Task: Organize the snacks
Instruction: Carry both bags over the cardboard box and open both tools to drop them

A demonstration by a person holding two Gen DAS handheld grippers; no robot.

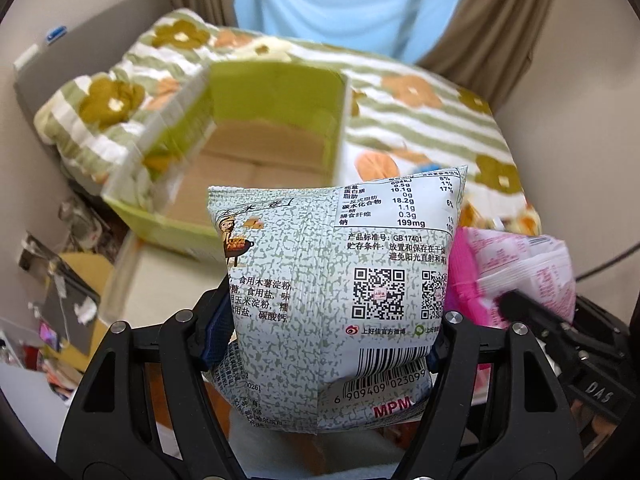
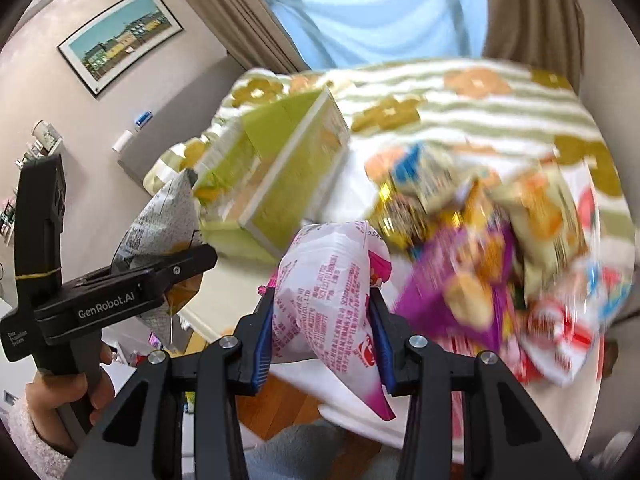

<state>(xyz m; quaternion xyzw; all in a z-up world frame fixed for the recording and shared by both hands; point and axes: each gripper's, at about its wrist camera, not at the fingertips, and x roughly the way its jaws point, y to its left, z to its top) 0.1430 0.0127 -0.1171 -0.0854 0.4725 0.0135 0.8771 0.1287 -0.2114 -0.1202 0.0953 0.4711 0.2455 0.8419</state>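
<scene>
My left gripper (image 1: pixel 332 332) is shut on a pale green speckled snack bag (image 1: pixel 336 264), printed side with barcode and QR codes facing the camera, held up in front of an open green cardboard box (image 1: pixel 276 92) on the bed. My right gripper (image 2: pixel 322 344) is shut on a pink and white snack bag (image 2: pixel 328 300). In the right wrist view the left gripper (image 2: pixel 188 264) shows at the left with the speckled bag (image 2: pixel 160 216) in its jaws and a hand (image 2: pixel 64 396) on its handle. The pink bag (image 1: pixel 516 272) also appears at the right of the left wrist view.
A pile of mixed snack packets (image 2: pixel 500 248) lies on the flowered, green-striped bedspread (image 2: pixel 460 116) right of the box. Curtains and a blue window cloth (image 1: pixel 344 4) stand behind the bed. Clutter lies on the floor (image 1: pixel 60 304) at the left.
</scene>
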